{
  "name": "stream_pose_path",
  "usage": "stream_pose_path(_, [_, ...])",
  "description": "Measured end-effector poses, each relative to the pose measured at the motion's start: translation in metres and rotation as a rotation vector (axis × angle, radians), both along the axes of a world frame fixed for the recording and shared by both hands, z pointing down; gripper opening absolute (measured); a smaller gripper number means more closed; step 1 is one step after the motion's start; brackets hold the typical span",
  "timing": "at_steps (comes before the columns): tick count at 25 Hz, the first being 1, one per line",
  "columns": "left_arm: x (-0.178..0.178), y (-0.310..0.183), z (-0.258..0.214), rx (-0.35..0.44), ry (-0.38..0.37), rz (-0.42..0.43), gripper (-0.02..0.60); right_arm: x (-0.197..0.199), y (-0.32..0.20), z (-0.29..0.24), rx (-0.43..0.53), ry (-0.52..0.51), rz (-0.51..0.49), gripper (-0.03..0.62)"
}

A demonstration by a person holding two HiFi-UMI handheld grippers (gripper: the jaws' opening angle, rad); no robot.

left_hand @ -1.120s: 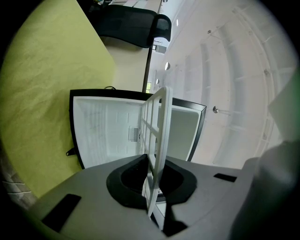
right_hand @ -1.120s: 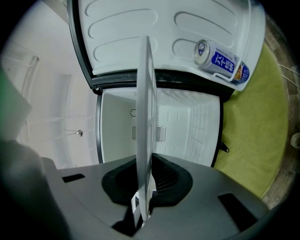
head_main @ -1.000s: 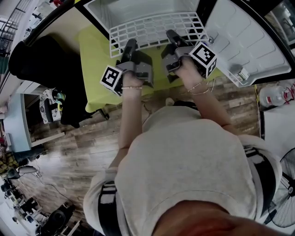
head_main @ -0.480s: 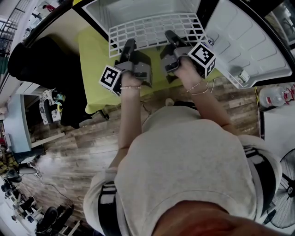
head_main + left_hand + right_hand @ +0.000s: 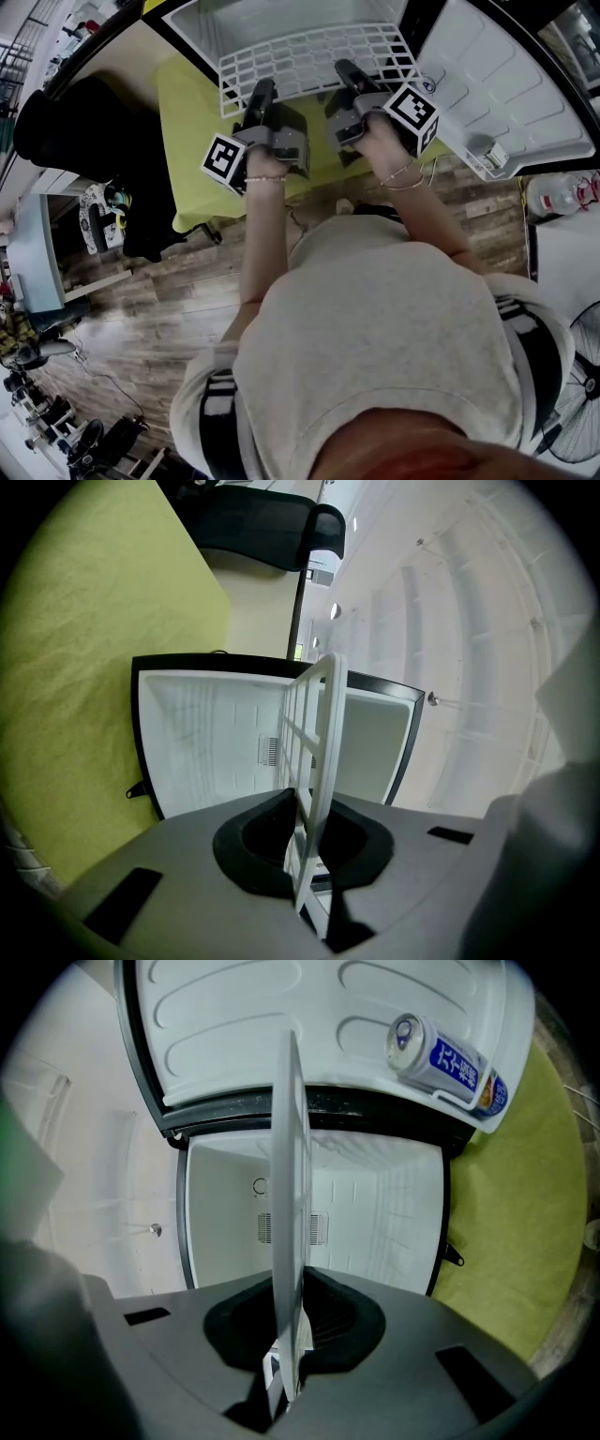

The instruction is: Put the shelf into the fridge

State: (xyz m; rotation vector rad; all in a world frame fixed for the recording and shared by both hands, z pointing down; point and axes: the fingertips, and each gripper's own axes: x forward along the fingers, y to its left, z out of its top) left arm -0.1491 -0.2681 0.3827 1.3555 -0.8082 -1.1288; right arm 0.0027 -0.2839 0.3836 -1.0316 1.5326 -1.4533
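Steadily, Level and Straight In

Now both tools grip the near edge of the shelf (image 5: 309,61). The left tool (image 5: 261,94) and right tool (image 5: 345,75) are each closed narrow on its thin white grid. Its far part appears to reach into the open fridge (image 5: 281,14), which stands on the green-clothed table (image 5: 187,141). Hold both hands even and push straight, so the rigid lattice meets the smooth moulded side walls squarely and does not jam.

It looked like a lab or workroom, not a home: a small fridge (image 5: 253,21) stood on a green-clothed table (image 5: 192,112), dark gear (image 5: 56,427) crowded one corner of the wood-look floor (image 5: 141,300), a black chair (image 5: 84,122) stood beside the table, and a fan (image 5: 574,398) stood opposite.
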Motion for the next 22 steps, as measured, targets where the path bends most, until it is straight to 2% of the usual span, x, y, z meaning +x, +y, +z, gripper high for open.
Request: stream_pose_path(22, [0.003, -0.015, 0.003, -0.002, -0.046, -0.011, 0.029, 0.002, -0.021, 0.008, -0.018, -0.011, -0.014, 0.026])
